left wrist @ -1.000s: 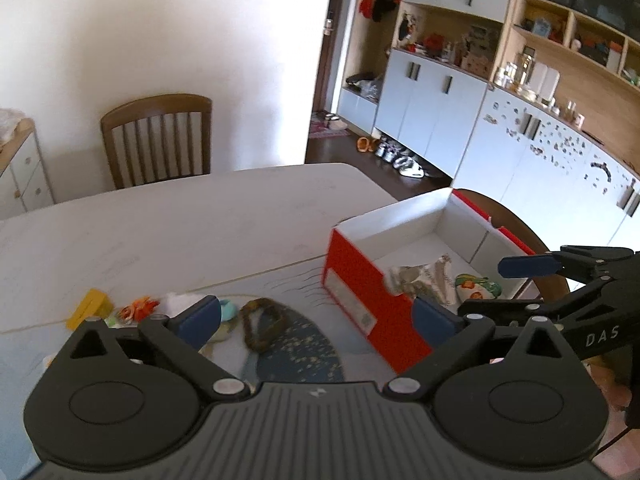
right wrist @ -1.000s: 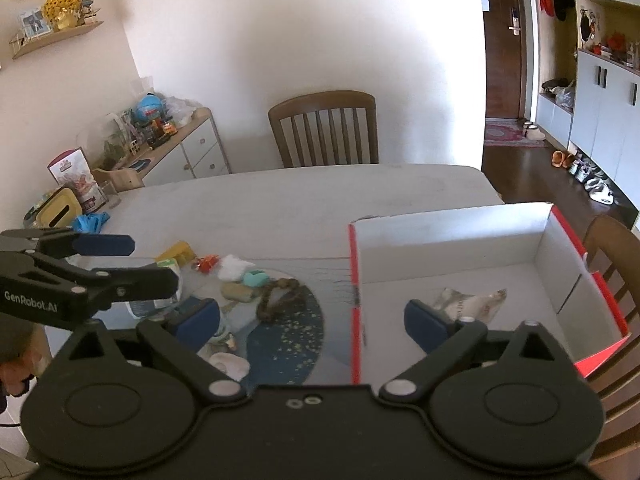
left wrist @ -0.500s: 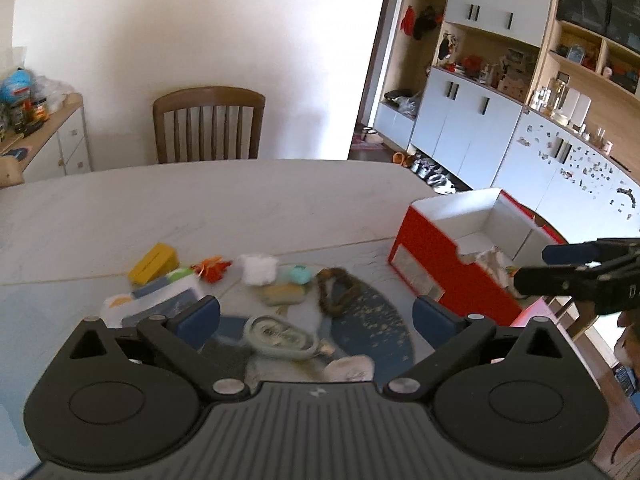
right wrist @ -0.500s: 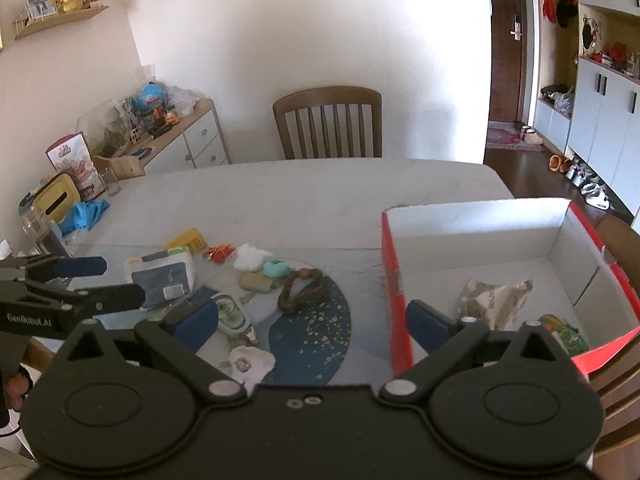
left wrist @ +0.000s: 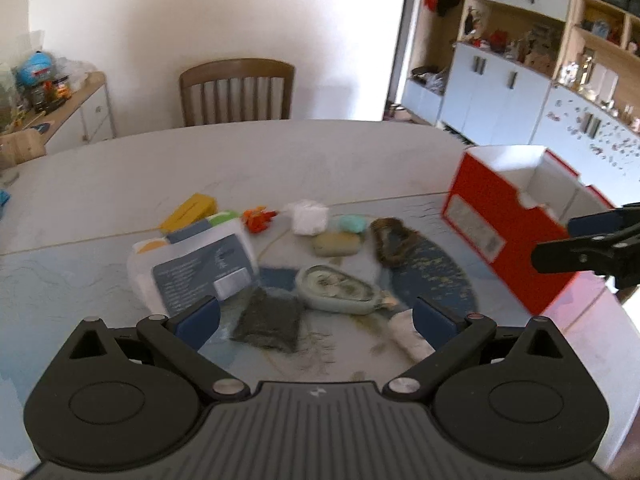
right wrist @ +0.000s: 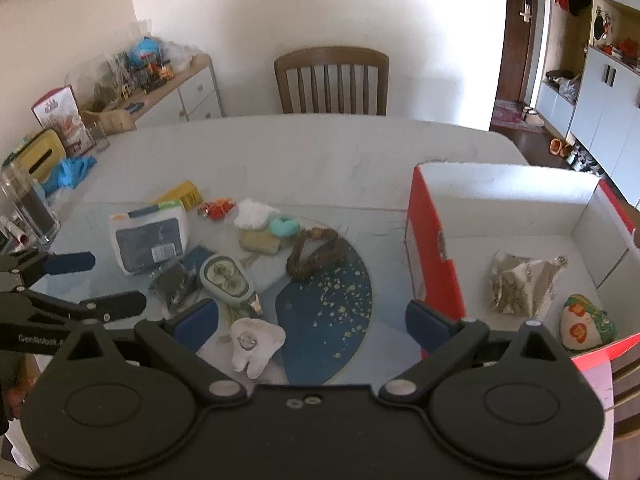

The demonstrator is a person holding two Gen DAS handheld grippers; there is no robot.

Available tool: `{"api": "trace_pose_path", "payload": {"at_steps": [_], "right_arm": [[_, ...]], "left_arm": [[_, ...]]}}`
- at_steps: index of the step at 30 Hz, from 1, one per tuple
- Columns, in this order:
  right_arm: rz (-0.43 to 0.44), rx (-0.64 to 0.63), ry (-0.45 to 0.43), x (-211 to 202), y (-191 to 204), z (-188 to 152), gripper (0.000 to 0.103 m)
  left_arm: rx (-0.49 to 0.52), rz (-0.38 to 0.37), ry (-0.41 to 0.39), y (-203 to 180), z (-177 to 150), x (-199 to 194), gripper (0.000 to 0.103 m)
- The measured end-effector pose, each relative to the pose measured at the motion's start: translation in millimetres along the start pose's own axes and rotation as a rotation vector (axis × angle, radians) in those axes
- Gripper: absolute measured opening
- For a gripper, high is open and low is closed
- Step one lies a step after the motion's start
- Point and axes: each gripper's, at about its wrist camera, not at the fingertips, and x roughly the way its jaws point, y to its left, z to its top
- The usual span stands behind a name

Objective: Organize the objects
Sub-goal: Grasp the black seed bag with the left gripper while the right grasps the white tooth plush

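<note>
A red box point(right wrist: 436, 256) with a white inside stands at the table's right; a crumpled packet point(right wrist: 520, 280) and a colourful small item point(right wrist: 584, 322) lie in it. Left of it is a loose pile: a white pack point(left wrist: 196, 264), dark pouch point(left wrist: 266, 320), green oval case point(left wrist: 340, 290), brown braid point(left wrist: 394, 242), beige bar point(left wrist: 335, 243) and a white tooth-shaped piece point(right wrist: 252, 344). My left gripper point(left wrist: 316, 320) hangs open just above the pouch and case. My right gripper point(right wrist: 312, 324) is open too, over the blue mat by the box's left wall.
A yellow box point(left wrist: 188, 210), orange bit point(left wrist: 258, 218), white wad point(left wrist: 308, 216) and teal piece point(left wrist: 352, 223) lie behind the pile. A clear container point(right wrist: 28, 200) and blue gloves point(right wrist: 70, 170) sit at the table's left edge. A wooden chair point(right wrist: 332, 80) stands at the far side.
The left gripper has swung left from the red box to above the pile. The right gripper has drifted left and lower. Both have stayed open and empty.
</note>
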Motion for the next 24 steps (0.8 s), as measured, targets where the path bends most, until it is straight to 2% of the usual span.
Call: {"api": "trace_pose_path", "payload": {"at_steps": [6, 15, 21, 24], "right_arm": [[-0.005, -0.024, 0.052, 22, 10, -8, 0.1], [-0.035, -0.09, 0.136, 62, 30, -22, 0.098], [0.0, -0.081, 0.166, 83, 35, -20, 0.097], [-0.017, -0.074, 0.187, 92, 37, -21, 0.094]], "left_arm": [[0.008, 0.054, 0.037, 16, -7, 27, 0.103], [0.029, 0.052, 0.094, 27, -8, 63, 0.103], [0.044, 0.035, 0.116, 27, -9, 80, 0.103], [0.045, 0.027, 0.124, 28, -9, 86, 0.103]]}}
